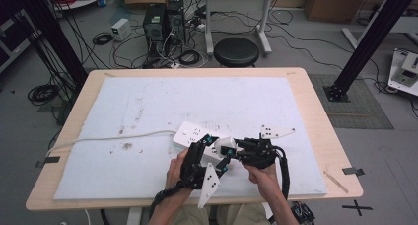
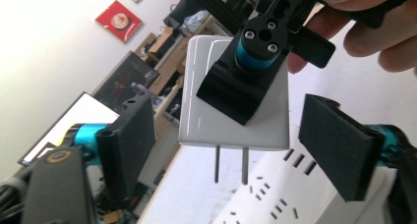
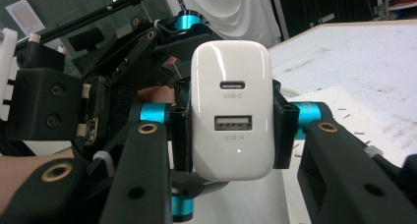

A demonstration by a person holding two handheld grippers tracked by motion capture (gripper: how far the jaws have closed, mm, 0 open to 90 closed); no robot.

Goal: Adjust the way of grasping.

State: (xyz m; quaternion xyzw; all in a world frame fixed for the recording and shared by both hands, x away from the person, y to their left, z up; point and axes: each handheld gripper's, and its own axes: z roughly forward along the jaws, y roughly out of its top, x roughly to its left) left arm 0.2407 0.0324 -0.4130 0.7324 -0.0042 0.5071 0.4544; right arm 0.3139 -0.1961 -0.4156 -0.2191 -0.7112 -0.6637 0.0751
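Bright, even light; glossy glare.

Round black stool (image 1: 237,51) beyond the far edge of the surface (image 1: 315,111), computer towers (image 1: 162,20) on the floor far left, cardboard box (image 1: 328,3) far right

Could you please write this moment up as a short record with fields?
held item: white USB charger, two prongs bare
holder: right hand-held gripper, pads clamped on the charger's sides
other tool: left hand-held gripper, pads apart on either side of the charger, not pressing
target nearby: white power strip, cord trailing off the table's left edge
surface: white mat on a wooden table
plugged in: not yet
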